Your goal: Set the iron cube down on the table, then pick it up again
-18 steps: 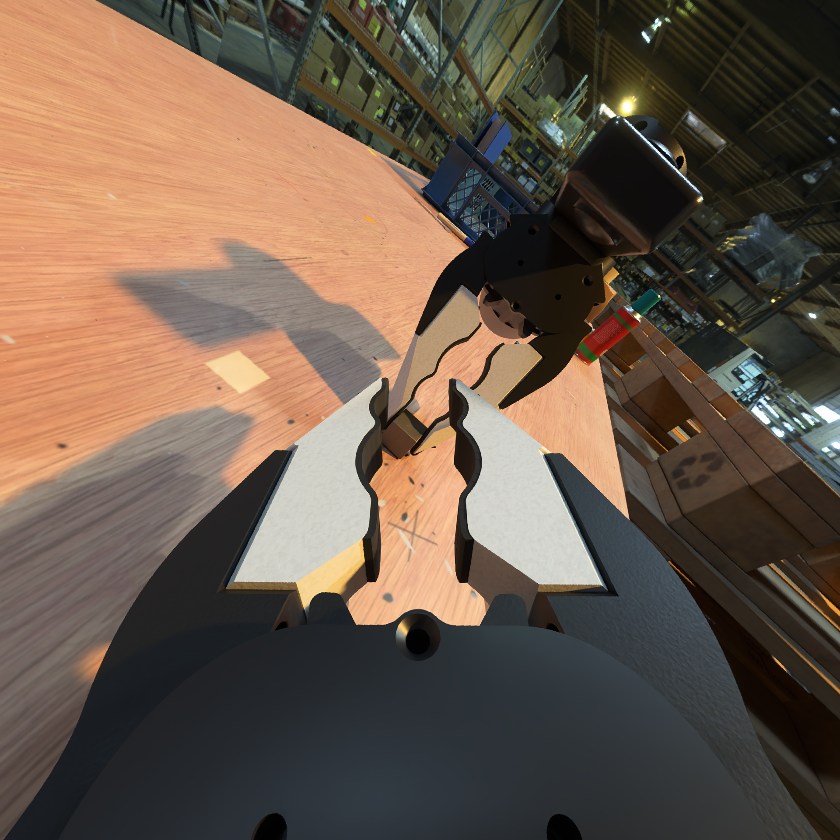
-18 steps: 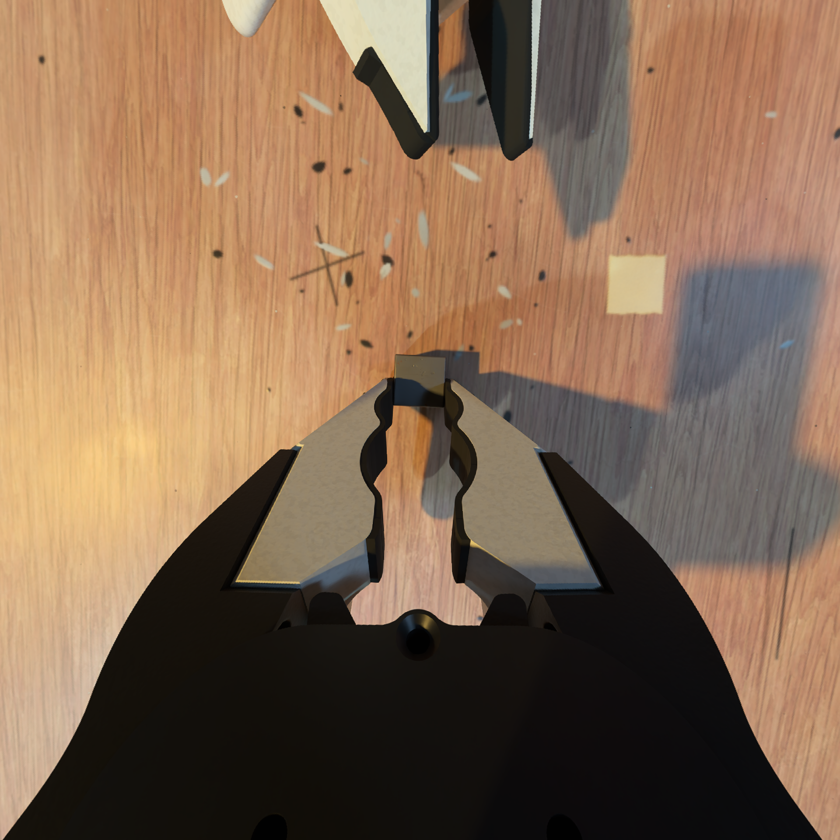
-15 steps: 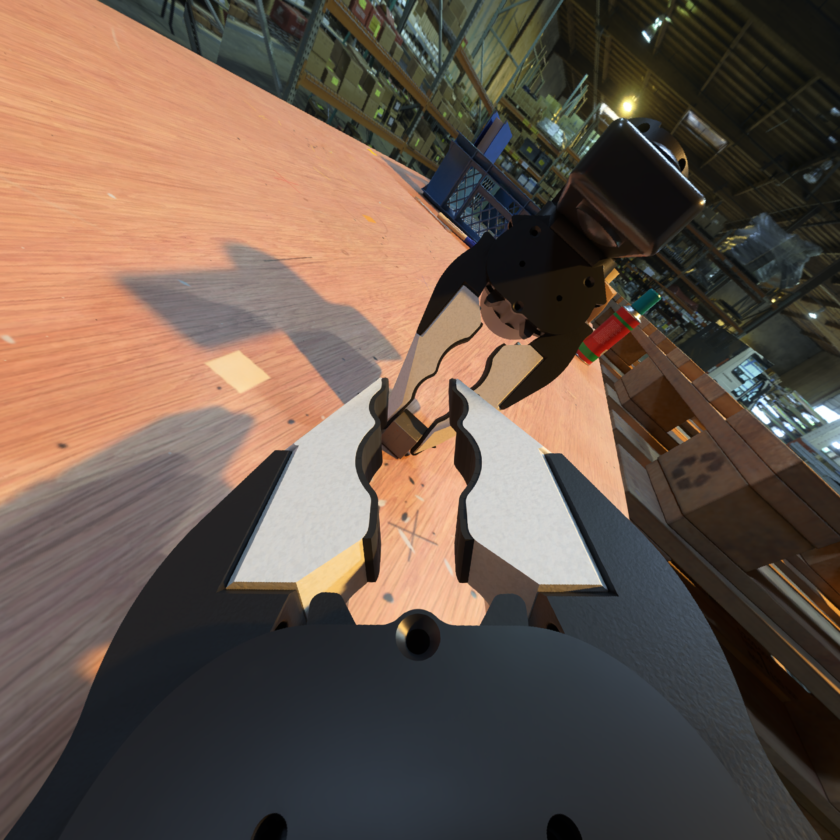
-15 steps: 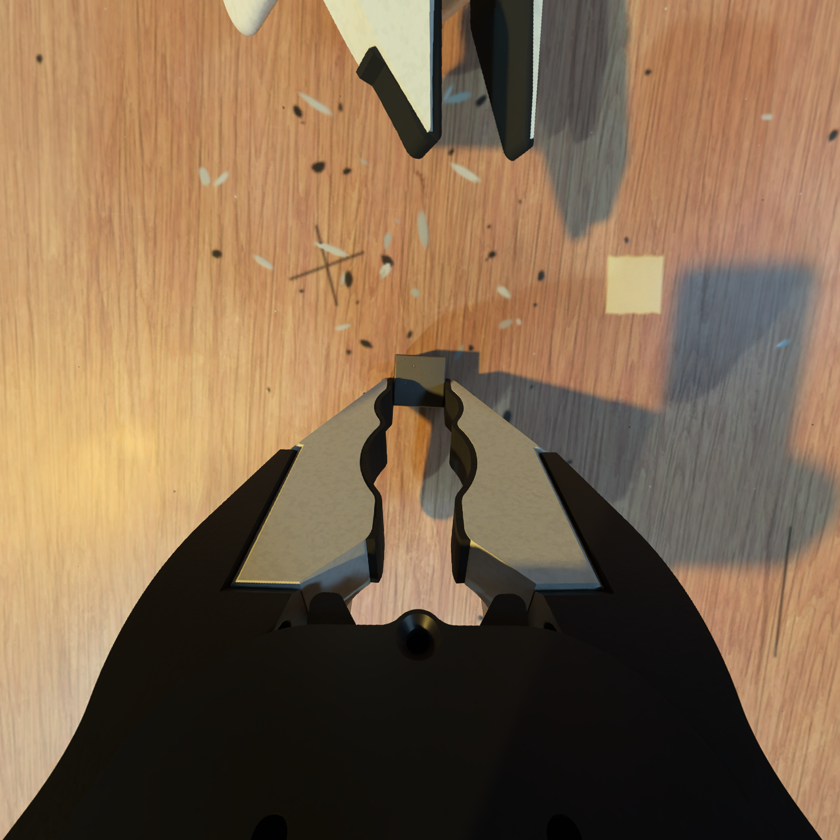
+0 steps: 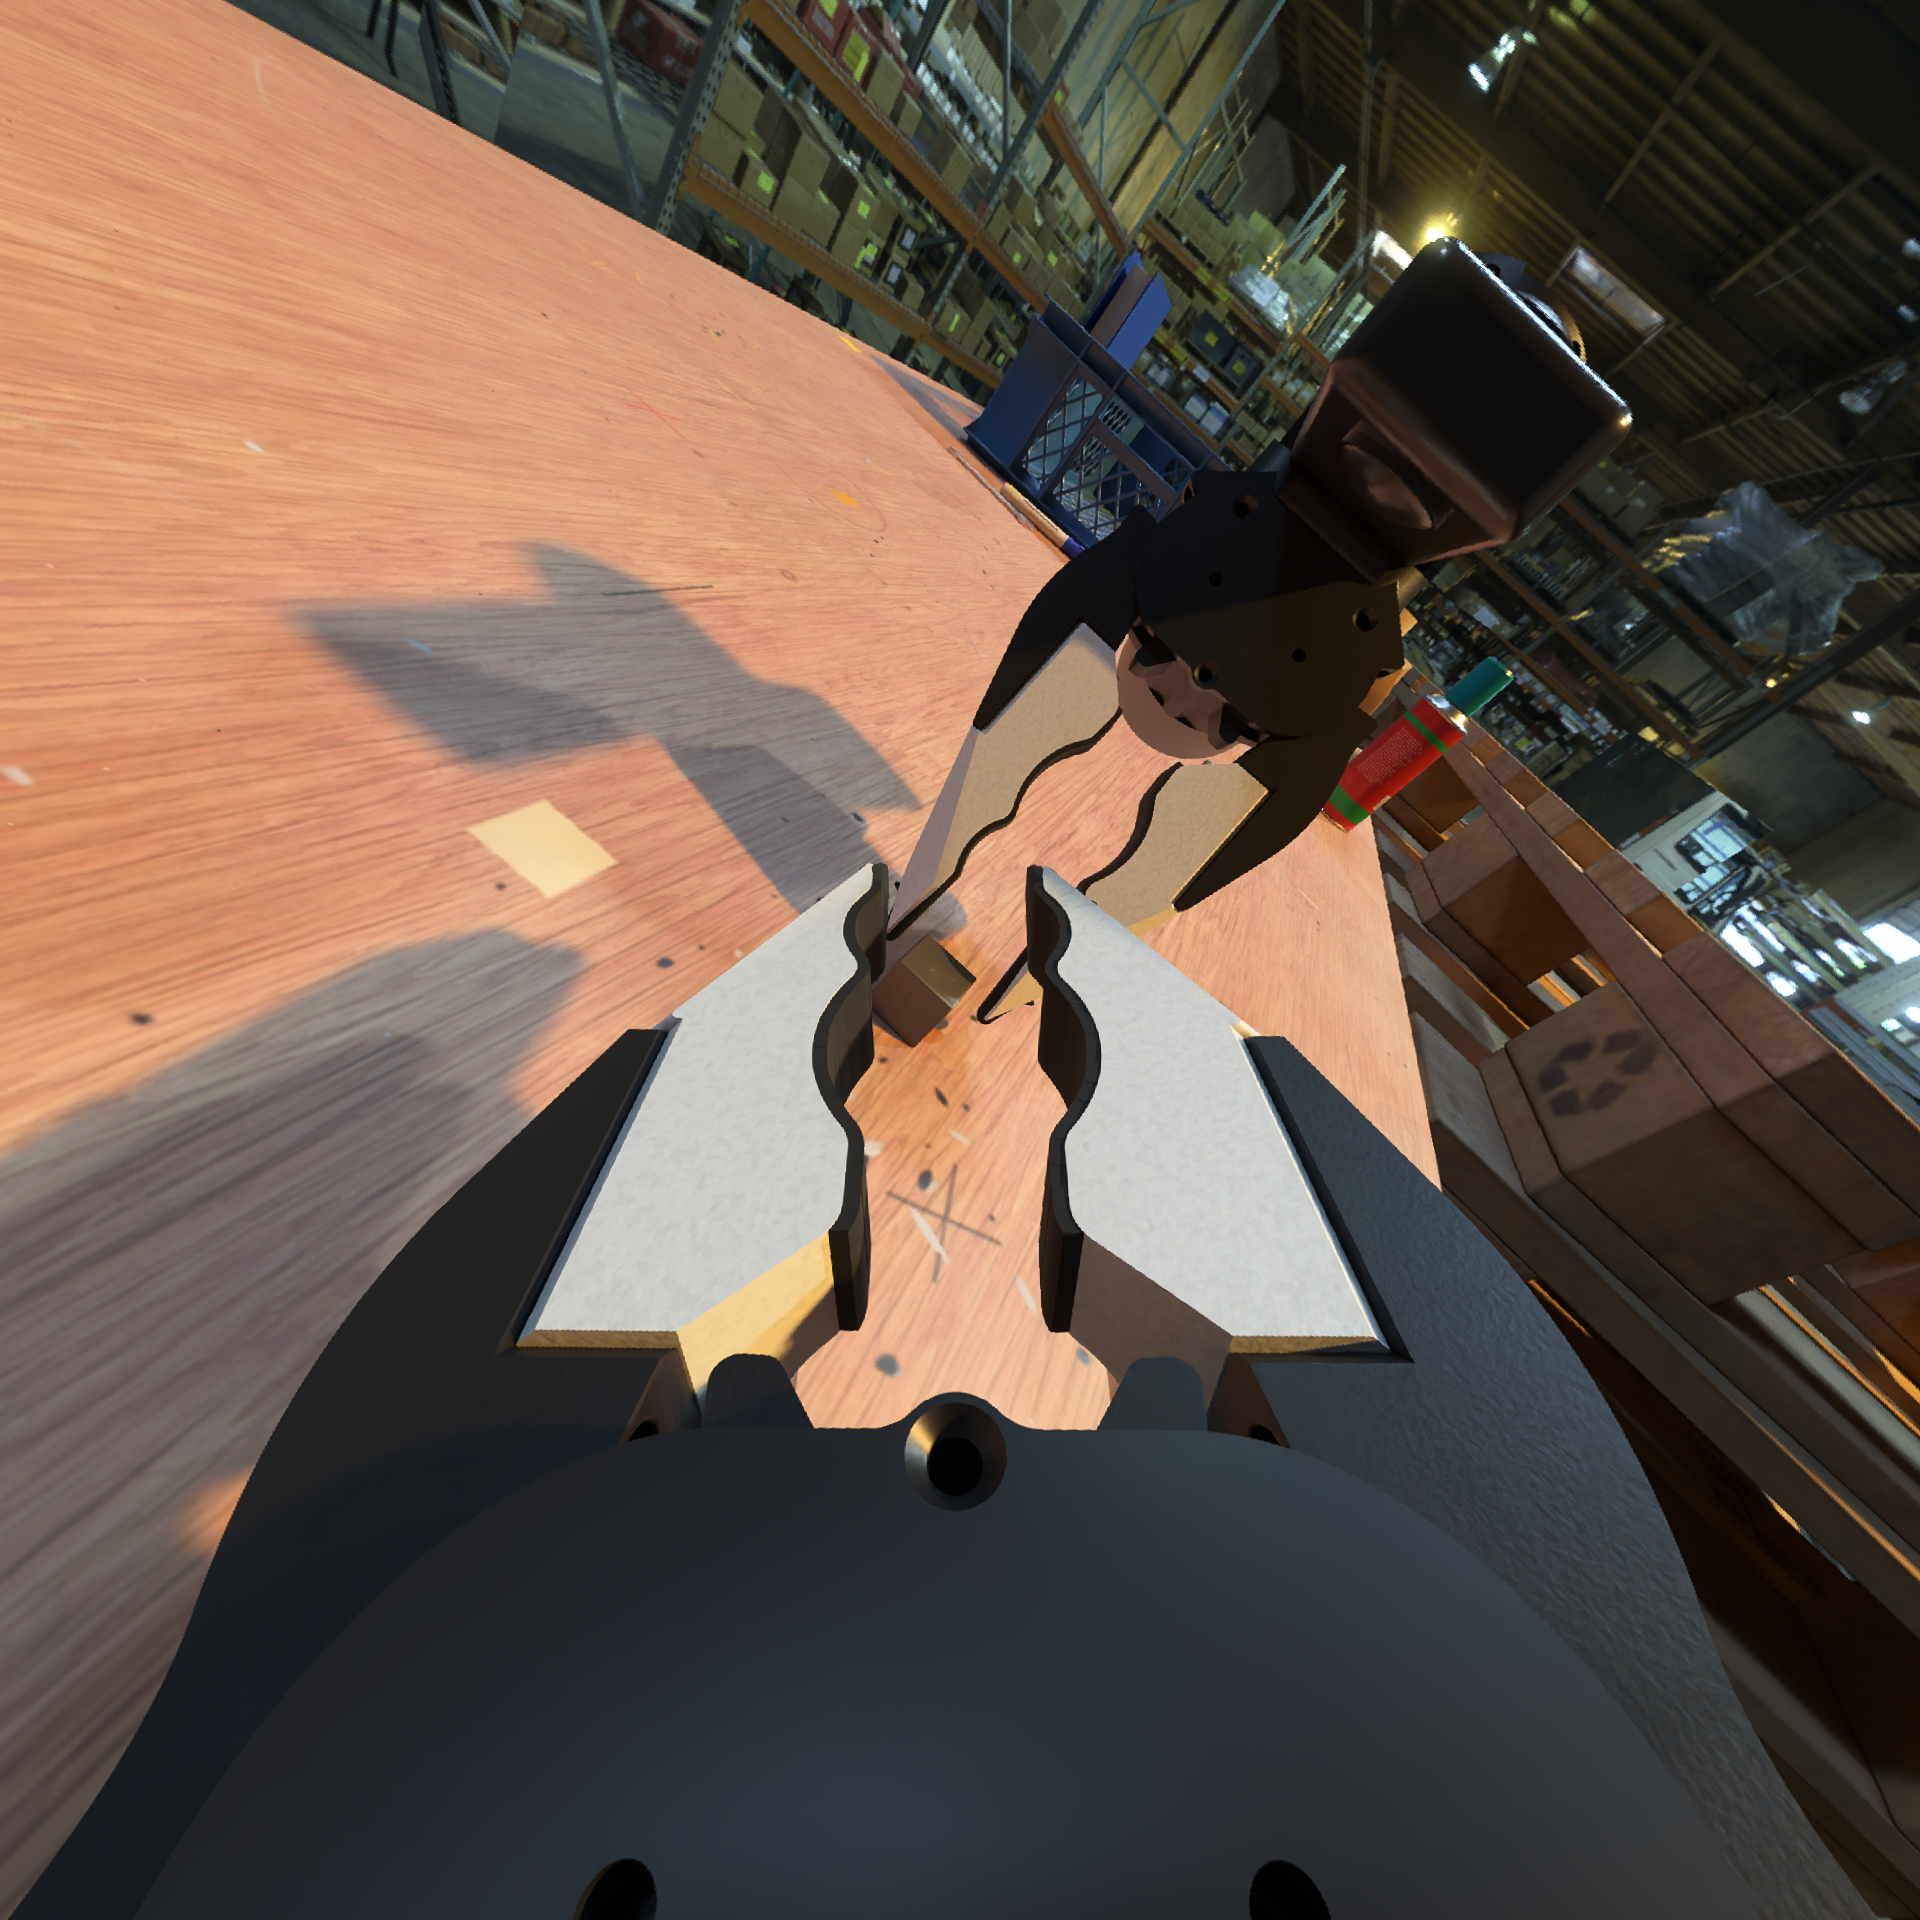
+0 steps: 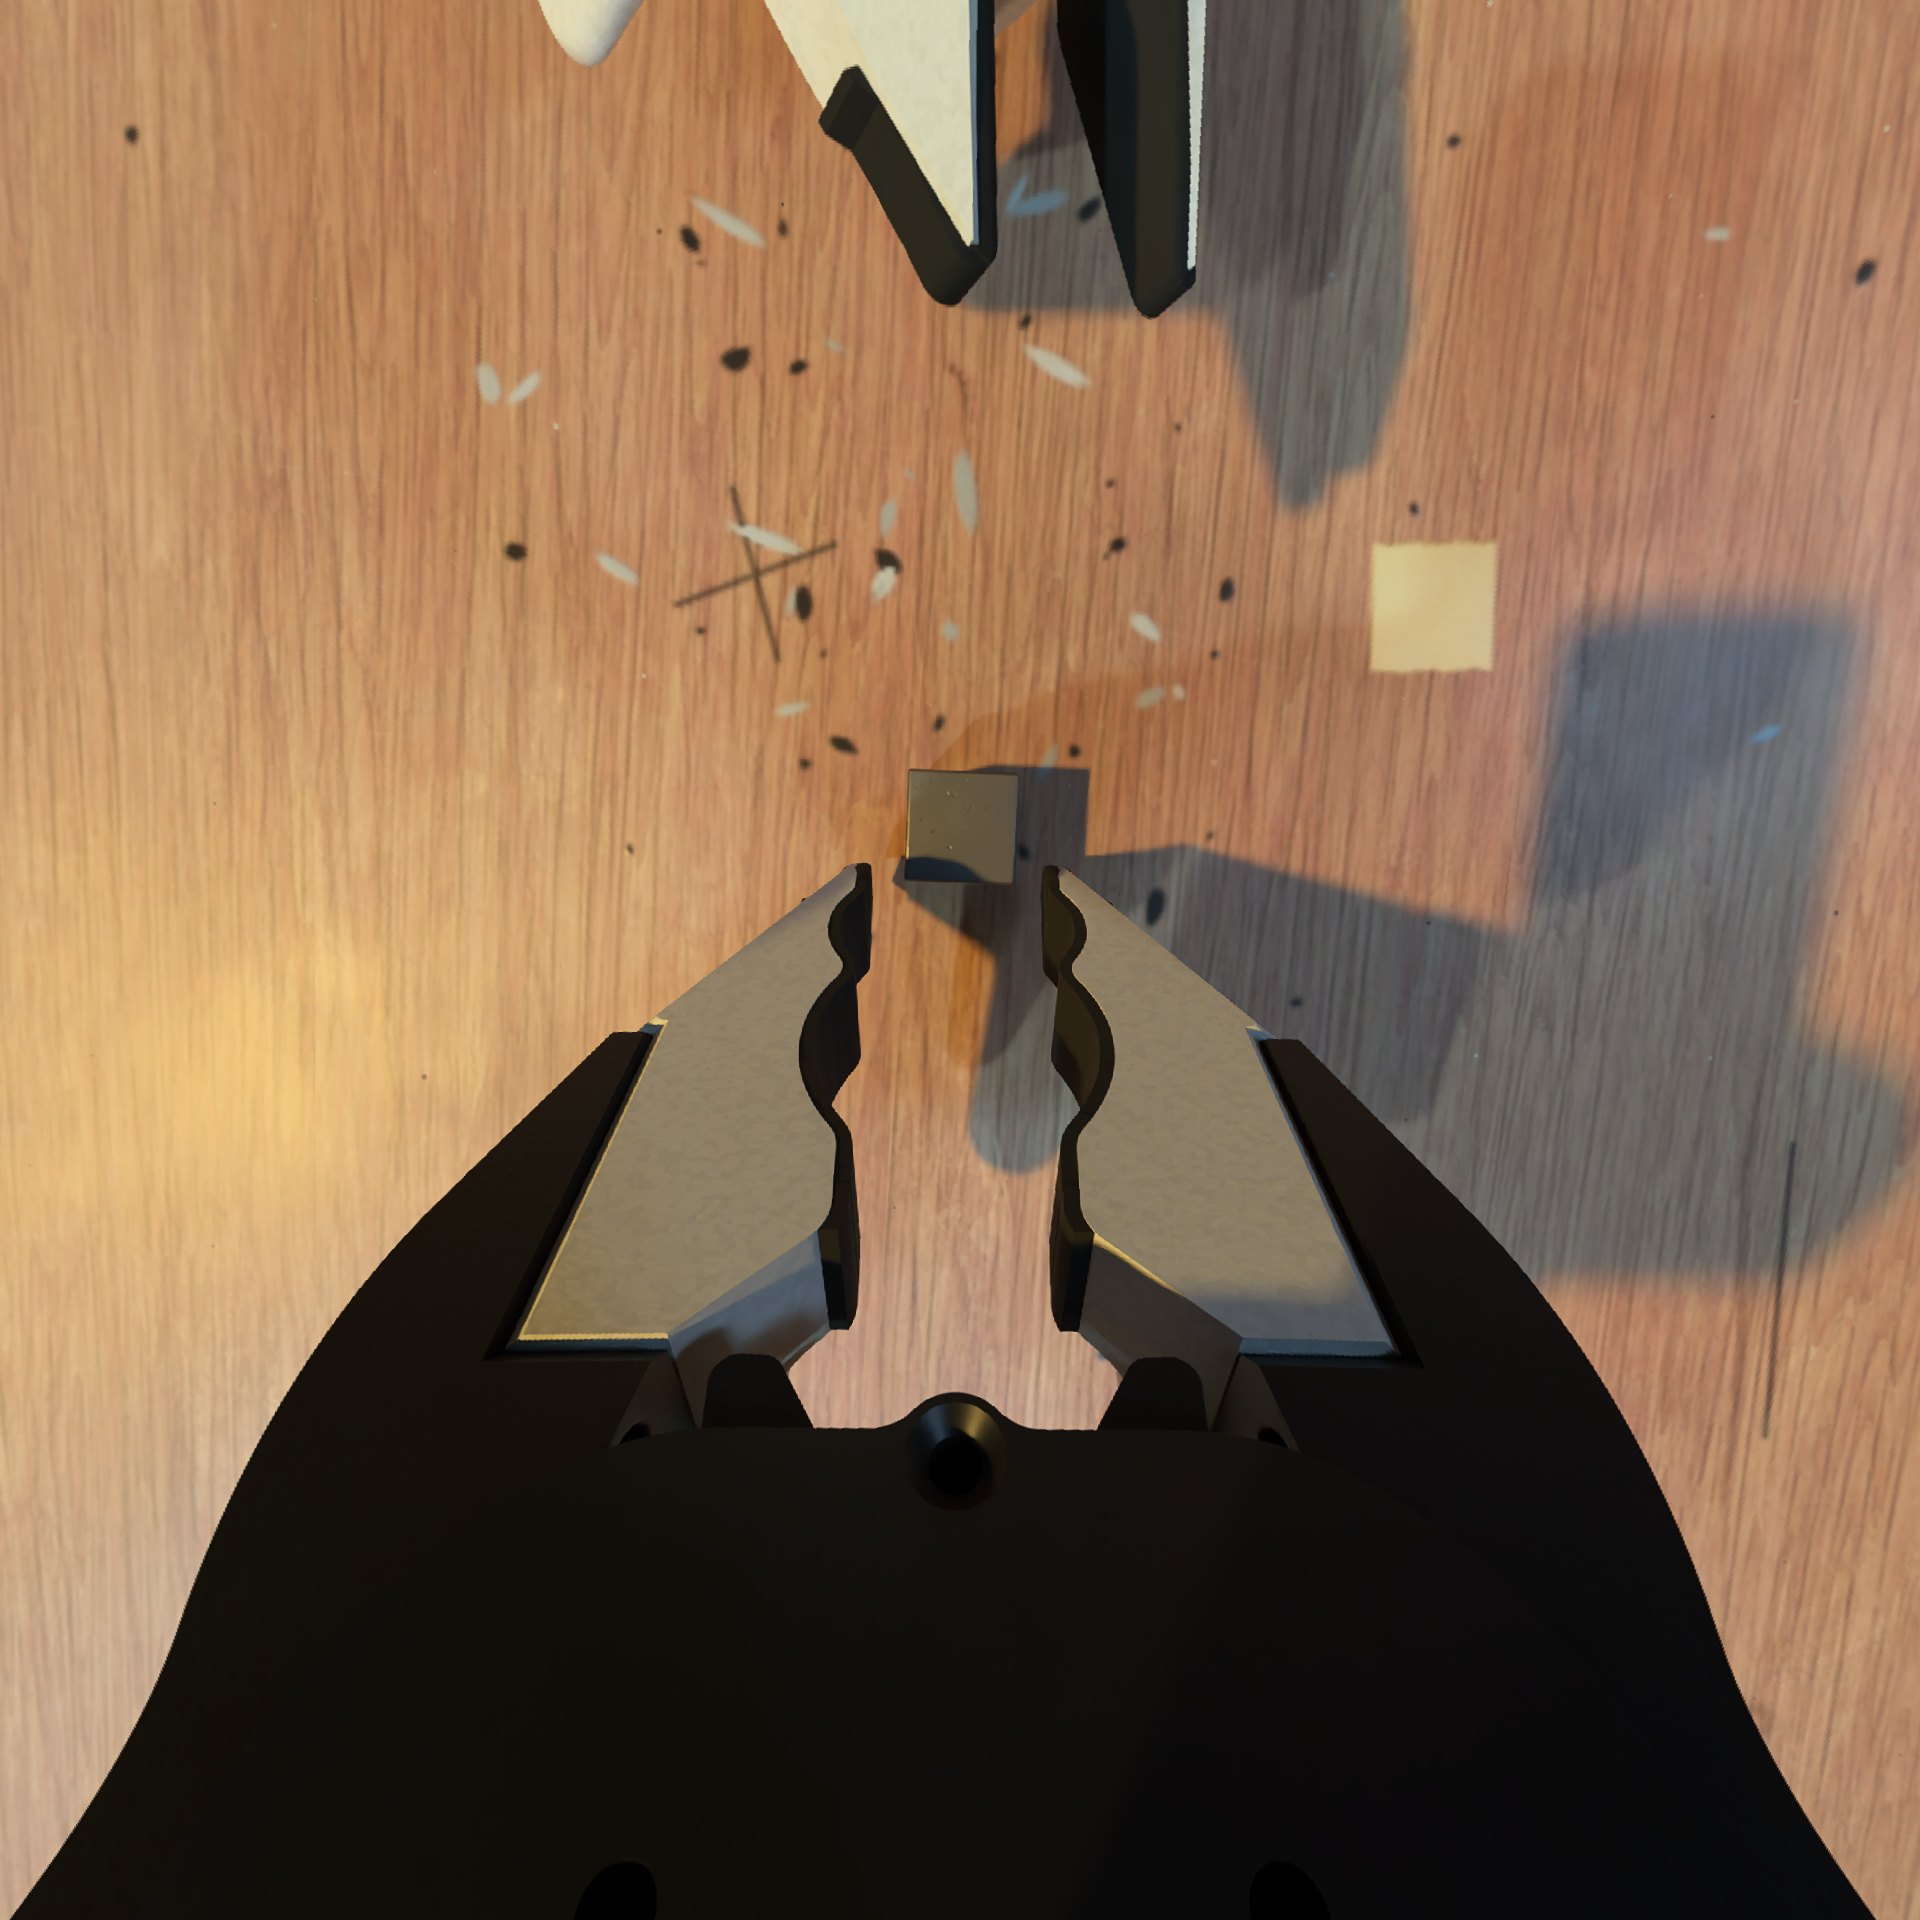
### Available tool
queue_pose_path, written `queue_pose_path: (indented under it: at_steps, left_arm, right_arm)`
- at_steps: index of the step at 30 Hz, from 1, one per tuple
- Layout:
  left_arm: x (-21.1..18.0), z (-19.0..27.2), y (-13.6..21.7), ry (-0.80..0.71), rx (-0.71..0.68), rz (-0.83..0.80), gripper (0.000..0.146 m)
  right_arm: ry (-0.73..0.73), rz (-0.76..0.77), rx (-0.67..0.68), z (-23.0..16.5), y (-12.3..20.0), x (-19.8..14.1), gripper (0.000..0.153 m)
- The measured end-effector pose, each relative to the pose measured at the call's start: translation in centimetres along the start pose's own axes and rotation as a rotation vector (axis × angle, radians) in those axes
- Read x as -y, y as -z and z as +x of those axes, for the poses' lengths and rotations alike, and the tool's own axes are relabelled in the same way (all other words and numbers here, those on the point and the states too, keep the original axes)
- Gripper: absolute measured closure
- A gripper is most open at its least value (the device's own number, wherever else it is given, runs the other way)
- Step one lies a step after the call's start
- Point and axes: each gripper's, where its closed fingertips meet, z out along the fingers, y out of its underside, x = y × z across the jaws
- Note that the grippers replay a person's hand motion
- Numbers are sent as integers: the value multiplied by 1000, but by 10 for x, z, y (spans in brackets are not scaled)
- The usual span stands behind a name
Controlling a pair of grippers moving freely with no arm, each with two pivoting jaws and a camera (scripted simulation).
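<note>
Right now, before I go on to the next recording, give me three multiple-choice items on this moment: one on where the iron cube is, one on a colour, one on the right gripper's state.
1. Where is the iron cube?
A. clamped between the right gripper's fingers
B. on the table, just past the right gripper's fingertips
C. inside the blue crate

2. What colour is the square patch on the table?
A. pale yellow
B. green
C. black

3. How is the right gripper set?
A. shut on the cube
B. shut on nothing
C. open

Answers:
1 B, the right wrist view shows the cube free on the wood beyond the tips.
2 A, it reads pale yellow in both views.
3 C, bare wood shows between its fingers.
</note>
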Motion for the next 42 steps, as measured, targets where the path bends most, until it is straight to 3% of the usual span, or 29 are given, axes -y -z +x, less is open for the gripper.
queue_pose_path:
  at_steps: [8,15,21,26,42]
  left_arm:
    - [-1,0,-1,-1,3,-5,120]
    - [0,1,0,-2,-5,3,120]
    - [6,2,5,8,-27,45,120]
    - [7,2,5,3,-27,48,120]
    - [-5,7,-6,106,-49,-27,119]
  right_arm:
    - [20,-27,-1,1,-7,1,121]
    - [16,-5,-52,6,-7,8,131]
    - [-159,348,-158,18,21,46,131]
    - [-340,598,-163,19,43,58,131]
    - [-85,461,-346,9,38,63,131]
